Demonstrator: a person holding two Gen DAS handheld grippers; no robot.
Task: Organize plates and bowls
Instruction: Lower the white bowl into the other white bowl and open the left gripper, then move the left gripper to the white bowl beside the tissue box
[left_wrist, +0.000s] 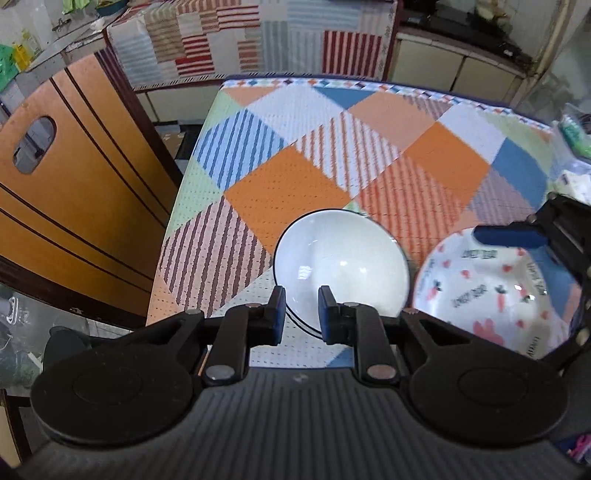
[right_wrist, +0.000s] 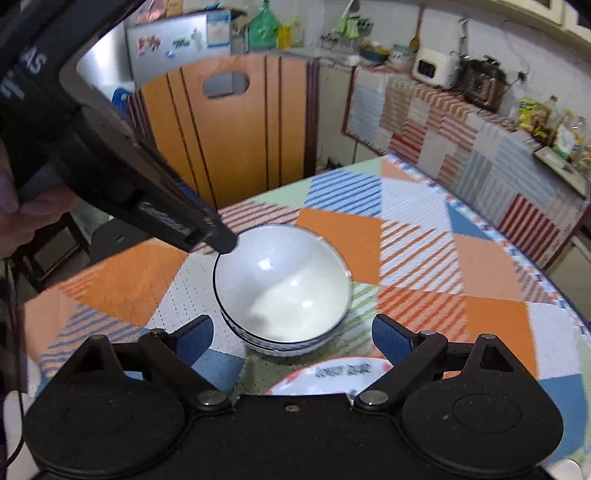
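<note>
— Two fingers of the left gripper (left_wrist: 302, 314), how do they stand?

— Almost together, pinching the near rim of the white bowl (left_wrist: 340, 269). That bowl sits tilted on a second bowl (right_wrist: 280, 345) under it.

— And the right gripper (right_wrist: 295, 332)?

— Fingers spread wide, holding nothing, just on the near side of the white bowl. Beside the bowl lies a patterned dish (left_wrist: 491, 295) with carrots and lettering.

— What is beneath the bowl?

— A tablecloth (left_wrist: 288, 177) of orange, blue and striped squares, spreading out all around it.

— Beyond the bowl?

— Past the table edge stands an orange board (right_wrist: 236, 129) with a slot cut in it. A counter draped in striped cloth (right_wrist: 443, 129) runs farther back, and a fridge (right_wrist: 173, 48) with magnets.
</note>
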